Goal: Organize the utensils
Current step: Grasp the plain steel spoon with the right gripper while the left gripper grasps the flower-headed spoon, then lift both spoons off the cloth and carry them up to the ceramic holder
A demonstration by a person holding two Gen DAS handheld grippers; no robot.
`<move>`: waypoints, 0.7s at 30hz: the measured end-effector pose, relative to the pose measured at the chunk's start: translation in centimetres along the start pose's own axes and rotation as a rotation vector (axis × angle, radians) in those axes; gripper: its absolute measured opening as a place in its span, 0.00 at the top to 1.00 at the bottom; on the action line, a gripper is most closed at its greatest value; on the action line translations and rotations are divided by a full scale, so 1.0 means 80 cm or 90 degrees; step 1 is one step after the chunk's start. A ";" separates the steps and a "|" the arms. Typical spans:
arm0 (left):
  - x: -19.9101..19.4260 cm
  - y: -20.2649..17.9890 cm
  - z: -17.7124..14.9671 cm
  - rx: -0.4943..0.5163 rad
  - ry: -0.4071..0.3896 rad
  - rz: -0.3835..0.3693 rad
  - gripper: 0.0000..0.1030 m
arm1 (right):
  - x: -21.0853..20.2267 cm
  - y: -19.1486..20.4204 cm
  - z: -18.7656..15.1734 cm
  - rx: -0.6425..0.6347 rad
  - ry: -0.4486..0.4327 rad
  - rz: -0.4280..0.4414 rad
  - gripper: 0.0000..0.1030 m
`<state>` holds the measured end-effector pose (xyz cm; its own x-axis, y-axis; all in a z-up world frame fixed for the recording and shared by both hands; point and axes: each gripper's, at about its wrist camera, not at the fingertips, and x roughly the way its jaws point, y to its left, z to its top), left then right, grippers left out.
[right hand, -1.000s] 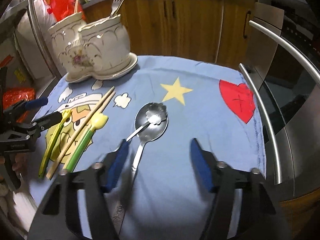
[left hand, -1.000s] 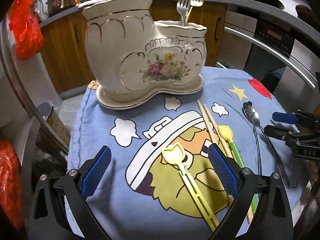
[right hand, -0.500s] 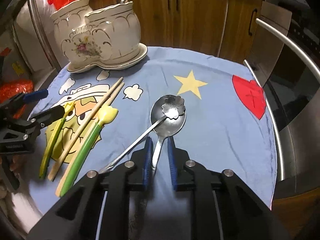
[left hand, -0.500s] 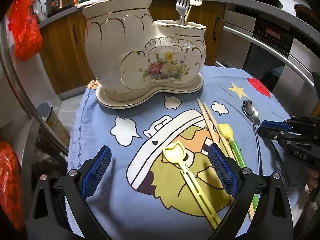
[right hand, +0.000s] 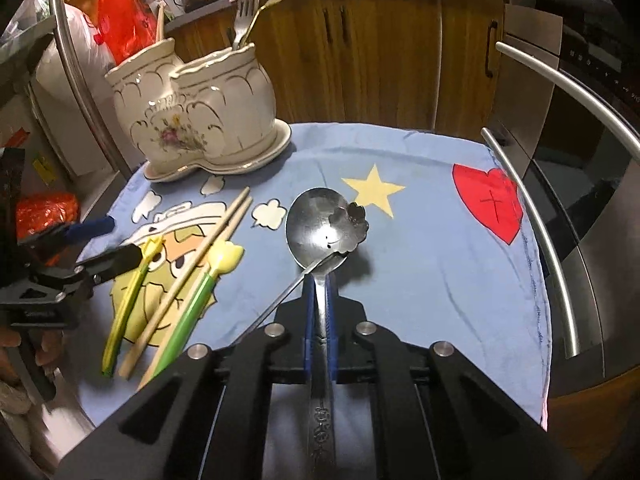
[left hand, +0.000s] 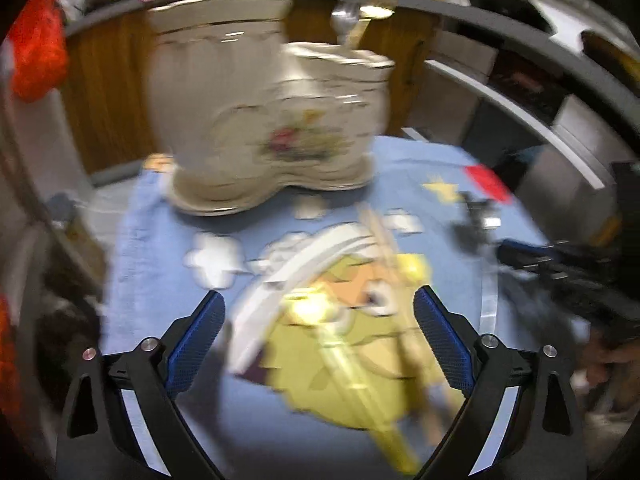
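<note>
My right gripper [right hand: 318,284] is shut on the handle of a large steel spoon [right hand: 310,224]; a small flower-headed spoon [right hand: 352,224] rests in its bowl. Left of it on the blue cloth [right hand: 420,264] lie a green-handled utensil [right hand: 192,304], a pair of wooden chopsticks [right hand: 192,272] and a yellow utensil [right hand: 128,300]. The cream ceramic holder [right hand: 200,120] stands at the back left with two forks [right hand: 256,4] in it. My left gripper [left hand: 318,344] is open above the yellow utensil [left hand: 320,320]; that view is blurred. The holder [left hand: 264,120] is ahead of it.
An oven with long steel handles [right hand: 532,216] stands along the right side of the cloth. Wooden cabinets [right hand: 380,56] are behind. Red plastic bags [right hand: 120,16] hang at the left. The left gripper shows in the right wrist view [right hand: 100,248].
My right gripper closed on the large spoon's handle and has lifted it slightly. The left wrist view has gone blurred with motion; the left gripper stays open.
</note>
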<state>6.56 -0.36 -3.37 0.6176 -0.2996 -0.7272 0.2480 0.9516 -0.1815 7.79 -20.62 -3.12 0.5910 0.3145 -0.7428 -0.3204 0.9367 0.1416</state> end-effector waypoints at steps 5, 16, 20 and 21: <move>0.016 -0.059 0.016 0.090 0.050 -0.100 0.25 | -0.001 0.000 -0.001 0.005 -0.004 0.012 0.95; 0.059 -0.110 0.011 0.178 0.113 -0.145 0.64 | -0.006 -0.016 0.000 0.031 -0.020 0.066 0.94; 0.072 -0.116 0.017 0.180 0.123 -0.153 0.74 | -0.005 -0.019 -0.001 0.035 -0.018 0.079 0.94; 0.075 -0.117 0.018 0.178 0.125 -0.156 0.75 | -0.006 -0.019 -0.001 0.034 -0.020 0.081 0.94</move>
<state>9.03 -11.13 -5.05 0.3676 -0.4705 -0.8022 0.5803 0.7901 -0.1975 7.94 -22.19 -3.07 0.5711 0.4348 -0.6962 -0.3551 0.8956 0.2681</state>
